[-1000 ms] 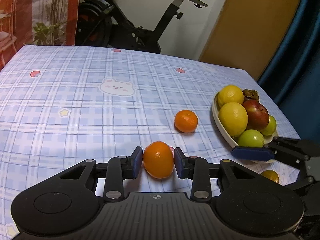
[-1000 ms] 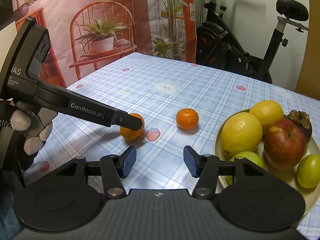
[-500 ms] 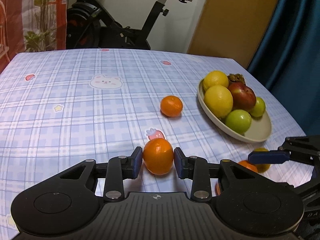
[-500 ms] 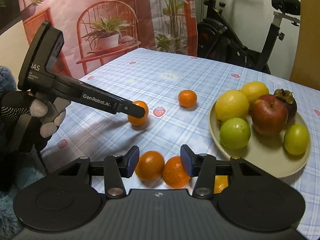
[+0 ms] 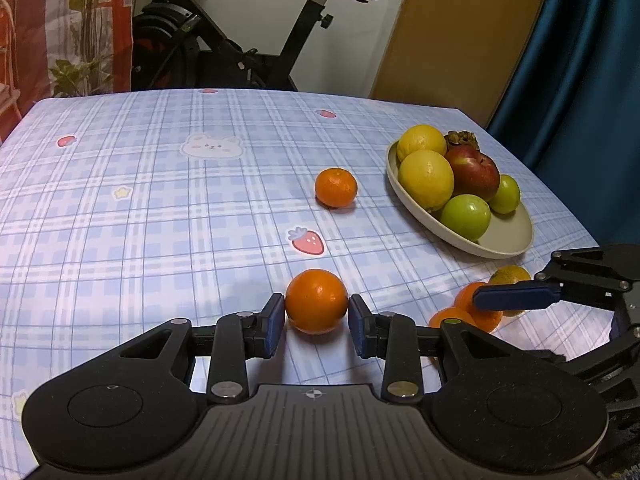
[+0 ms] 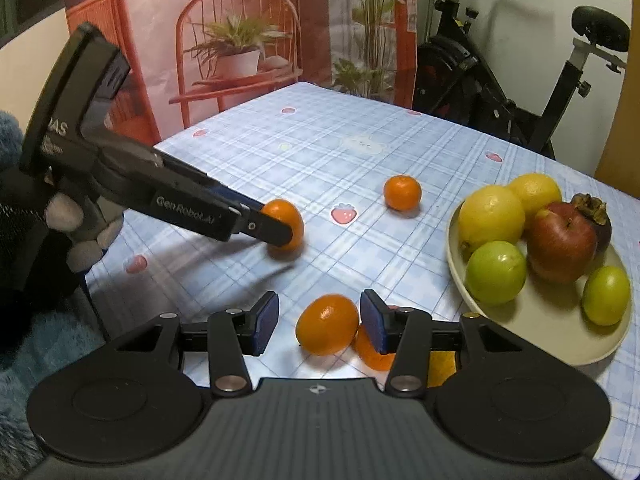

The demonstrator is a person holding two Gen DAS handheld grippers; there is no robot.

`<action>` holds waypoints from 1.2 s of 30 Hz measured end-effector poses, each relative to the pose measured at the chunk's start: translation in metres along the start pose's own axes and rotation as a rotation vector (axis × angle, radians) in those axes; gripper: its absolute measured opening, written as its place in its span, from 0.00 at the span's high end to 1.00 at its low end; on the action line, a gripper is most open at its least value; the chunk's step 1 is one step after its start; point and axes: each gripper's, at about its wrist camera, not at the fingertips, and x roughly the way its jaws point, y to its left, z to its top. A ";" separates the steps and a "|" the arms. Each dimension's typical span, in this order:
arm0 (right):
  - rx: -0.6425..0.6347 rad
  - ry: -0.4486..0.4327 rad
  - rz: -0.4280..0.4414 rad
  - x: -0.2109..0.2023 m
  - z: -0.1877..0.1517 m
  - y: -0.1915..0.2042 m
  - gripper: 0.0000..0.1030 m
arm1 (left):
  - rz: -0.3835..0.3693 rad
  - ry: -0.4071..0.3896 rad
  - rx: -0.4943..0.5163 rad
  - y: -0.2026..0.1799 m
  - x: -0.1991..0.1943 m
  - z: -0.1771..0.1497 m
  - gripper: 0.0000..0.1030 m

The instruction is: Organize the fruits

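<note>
My left gripper [image 5: 316, 320] is shut on an orange [image 5: 316, 300] low over the checked tablecloth; in the right wrist view its finger [image 6: 276, 228] covers part of that orange [image 6: 290, 218]. My right gripper [image 6: 320, 326] stands open around a second orange [image 6: 328, 324] on the cloth: the right pad is at its side, the left pad is apart from it. Another orange [image 6: 370, 350] lies partly hidden behind the right pad. A lone mandarin [image 5: 335, 187] sits mid-table. The beige plate [image 5: 508, 240] holds lemons, a red apple, green fruits and a mangosteen.
A gloved hand [image 6: 80, 232] holds the left gripper. A yellowish orange [image 5: 508, 274] lies by the plate, near the table's front edge. An exercise bike [image 5: 240, 52] stands behind the table and a blue curtain [image 5: 580, 80] hangs at the right.
The right gripper has pulled back over the group of oranges at the front edge and its jaws have narrowed around one. The left gripper has shifted, still gripping its orange.
</note>
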 end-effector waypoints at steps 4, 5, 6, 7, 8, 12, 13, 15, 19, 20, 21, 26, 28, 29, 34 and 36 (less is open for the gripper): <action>-0.053 0.013 -0.010 0.006 0.001 0.008 0.53 | -0.003 -0.003 0.001 -0.001 -0.001 -0.004 0.64; -0.070 0.017 -0.011 0.007 0.000 0.010 0.53 | -0.006 -0.002 0.000 -0.002 -0.001 -0.005 0.65; -0.081 0.019 -0.012 0.009 0.000 0.013 0.53 | -0.007 -0.002 0.001 -0.002 -0.002 -0.007 0.64; -0.095 0.018 -0.019 0.010 -0.001 0.015 0.53 | -0.006 -0.001 0.004 -0.003 -0.003 -0.008 0.65; -0.102 0.018 -0.023 0.011 -0.001 0.016 0.53 | -0.007 0.002 0.006 -0.003 -0.004 -0.009 0.65; -0.097 0.016 -0.018 0.012 -0.002 0.016 0.53 | -0.012 0.011 0.011 -0.003 -0.005 -0.013 0.65; -0.100 0.016 -0.018 0.013 -0.002 0.016 0.53 | -0.012 0.011 0.010 -0.003 -0.006 -0.013 0.65; -0.103 0.017 -0.016 0.014 -0.002 0.017 0.53 | -0.011 0.012 0.011 -0.003 -0.006 -0.014 0.65; -0.127 0.023 -0.014 0.018 -0.003 0.020 0.53 | -0.009 0.010 0.011 -0.004 -0.006 -0.015 0.65; -0.133 0.024 -0.015 0.019 -0.003 0.020 0.54 | -0.010 0.009 0.010 -0.004 -0.006 -0.016 0.65; -0.137 0.025 -0.016 0.020 -0.003 0.021 0.54 | -0.010 0.008 0.009 -0.004 -0.007 -0.016 0.65; -0.151 0.032 -0.021 0.022 -0.005 0.021 0.54 | -0.009 0.002 0.004 -0.004 -0.008 -0.019 0.65; -0.155 0.036 -0.023 0.022 -0.005 0.021 0.55 | -0.011 0.002 0.000 -0.003 -0.008 -0.020 0.65; -0.155 0.042 -0.023 0.023 -0.006 0.021 0.58 | -0.012 0.001 -0.002 -0.003 -0.008 -0.020 0.65; -0.121 0.068 -0.025 0.027 -0.012 0.017 0.63 | -0.016 -0.002 -0.009 -0.001 -0.008 -0.022 0.65; -0.113 0.065 -0.024 0.026 -0.012 0.016 0.63 | -0.013 -0.002 -0.008 -0.001 -0.008 -0.022 0.65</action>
